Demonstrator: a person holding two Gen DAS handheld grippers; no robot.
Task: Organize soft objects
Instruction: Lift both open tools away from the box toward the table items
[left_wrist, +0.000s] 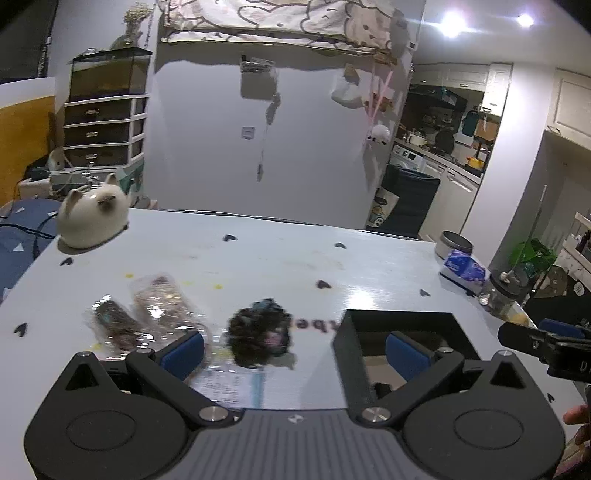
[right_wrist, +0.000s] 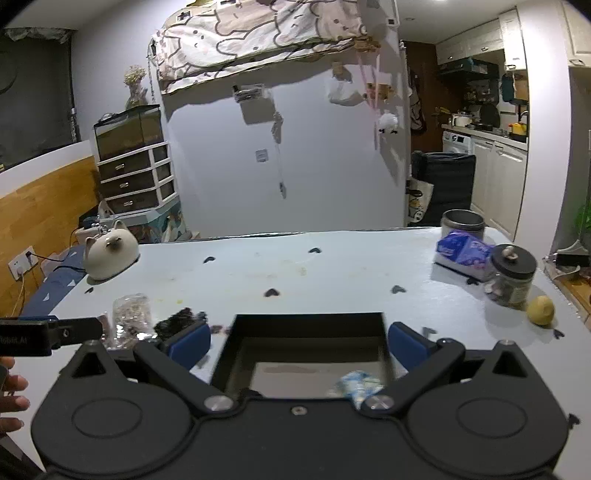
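A black open box (right_wrist: 306, 325) stands on the white table. In the right wrist view a small white-and-blue soft item (right_wrist: 358, 384) lies in its near right corner. My right gripper (right_wrist: 299, 345) is open and empty over the box's near side. In the left wrist view a dark fuzzy soft object (left_wrist: 260, 332) lies left of the box (left_wrist: 402, 325). Two clear plastic packets (left_wrist: 147, 314) lie further left. My left gripper (left_wrist: 293, 349) is open and empty, just before the fuzzy object. The fuzzy object (right_wrist: 177, 323) and a packet (right_wrist: 131, 317) also show in the right wrist view.
A cream cat-shaped plush (left_wrist: 92, 218) sits at the table's far left corner. At the far right are a metal tin (right_wrist: 461, 223), a blue-and-white tissue pack (right_wrist: 461, 253), a black-lidded glass jar (right_wrist: 511, 275) and a small yellow fruit (right_wrist: 540, 310).
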